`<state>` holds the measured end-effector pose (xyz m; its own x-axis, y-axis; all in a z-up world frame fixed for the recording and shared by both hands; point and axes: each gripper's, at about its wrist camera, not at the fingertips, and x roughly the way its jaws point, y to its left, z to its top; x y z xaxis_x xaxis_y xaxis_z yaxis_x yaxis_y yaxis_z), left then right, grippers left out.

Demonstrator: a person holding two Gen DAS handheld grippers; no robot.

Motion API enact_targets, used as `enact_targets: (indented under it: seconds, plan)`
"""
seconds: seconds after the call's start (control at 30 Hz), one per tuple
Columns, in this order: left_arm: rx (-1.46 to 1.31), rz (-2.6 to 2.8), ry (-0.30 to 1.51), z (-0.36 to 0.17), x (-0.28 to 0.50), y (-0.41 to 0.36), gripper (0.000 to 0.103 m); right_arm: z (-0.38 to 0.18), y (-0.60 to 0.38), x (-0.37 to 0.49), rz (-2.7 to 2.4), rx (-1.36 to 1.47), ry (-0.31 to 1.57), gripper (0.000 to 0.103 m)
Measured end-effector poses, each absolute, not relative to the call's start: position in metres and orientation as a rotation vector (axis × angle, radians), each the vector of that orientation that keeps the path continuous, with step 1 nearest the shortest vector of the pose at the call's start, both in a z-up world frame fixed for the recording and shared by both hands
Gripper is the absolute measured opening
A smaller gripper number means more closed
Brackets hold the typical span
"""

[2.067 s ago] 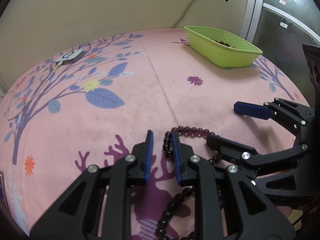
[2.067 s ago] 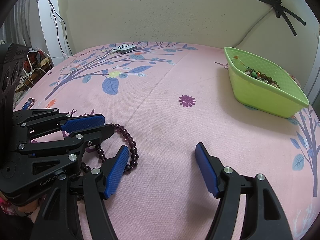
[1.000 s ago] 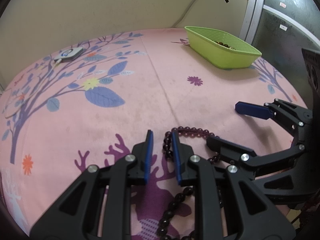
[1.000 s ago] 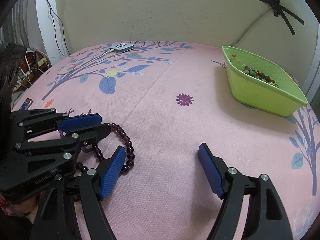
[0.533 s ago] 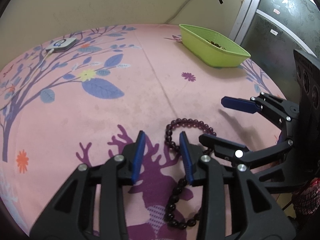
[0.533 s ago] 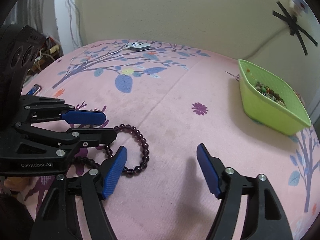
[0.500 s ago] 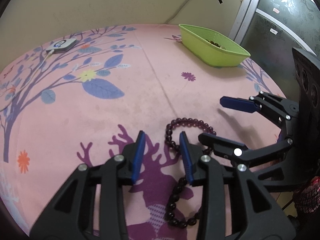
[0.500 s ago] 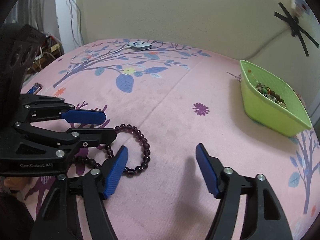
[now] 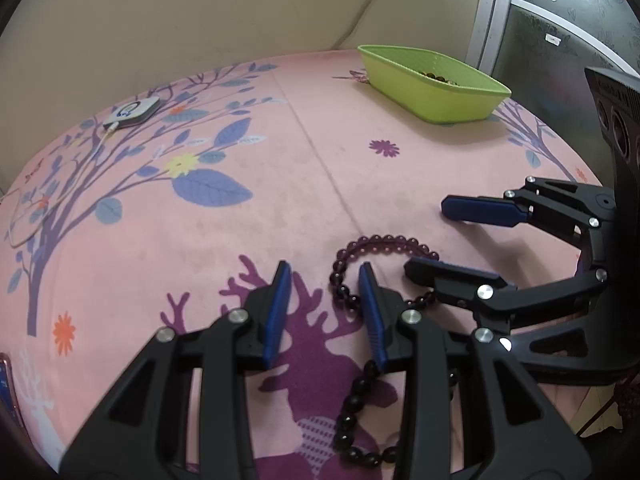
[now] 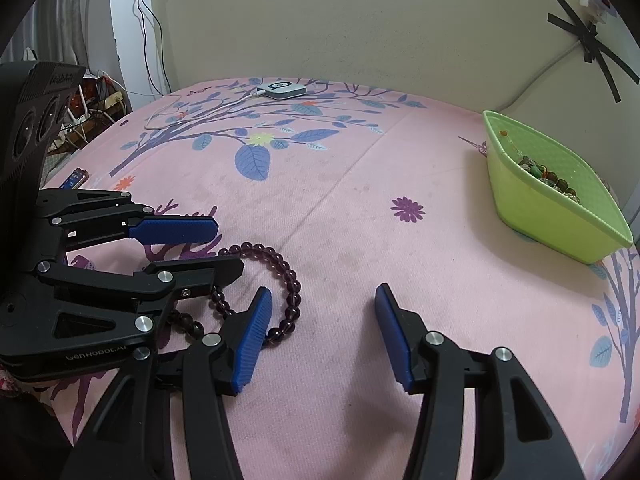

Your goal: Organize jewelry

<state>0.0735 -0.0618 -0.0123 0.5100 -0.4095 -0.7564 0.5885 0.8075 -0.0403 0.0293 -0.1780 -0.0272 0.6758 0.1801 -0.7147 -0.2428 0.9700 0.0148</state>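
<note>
We record a pink printed cloth point(image 10: 360, 184) bearing, at its far right, a green basket point(image 10: 560, 216) of mixed beads. Nearer us lie the left gripper point(image 9: 322, 300), jaws partly apart on nothing, and the right gripper point(image 10: 322, 330), jaws closing with only bare cloth between them. Smallest, a dark bead bracelet point(image 9: 384, 242) lies flat on the cloth, looping just outside each gripper's inner finger, between the two.
</note>
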Motion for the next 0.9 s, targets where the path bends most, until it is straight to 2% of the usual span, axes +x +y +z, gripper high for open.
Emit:
enact_targets:
  seconds: [0.17,0.3,0.33,0.57,0.63,0.7,0.87,0.9]
  plan:
    - [0.233,-0.607,0.839,-0.012,0.073,-0.061,0.034,-0.027,-0.178,0.029,0.237,-0.085,0.794,0.030]
    - [0.225,-0.607,0.839,-0.012,0.073,-0.059,0.035,-0.029,-0.184,0.032,0.178,-0.069,0.811,0.056]
    - [0.223,-0.606,0.839,-0.012,0.072,-0.060,0.035,-0.029,-0.185,0.033,0.175,-0.065,0.814,0.060]
    - [0.212,-0.623,0.844,-0.012,0.073,-0.058,0.037,-0.030,-0.186,0.032,0.195,-0.057,0.821,0.066]
    - [0.191,-0.649,0.855,-0.012,0.075,-0.055,0.038,-0.031,-0.185,0.032,0.220,-0.057,0.827,0.074]
    - [0.166,-0.688,0.874,-0.011,0.080,-0.050,0.040,-0.032,-0.181,0.033,0.226,-0.080,0.837,0.076]
    - [0.171,-0.710,0.895,-0.010,0.082,-0.045,0.040,-0.031,-0.178,0.033,0.220,-0.091,0.846,0.076]
    - [0.166,-0.709,0.900,-0.009,0.082,-0.043,0.040,-0.029,-0.178,0.031,0.226,-0.090,0.840,0.073]
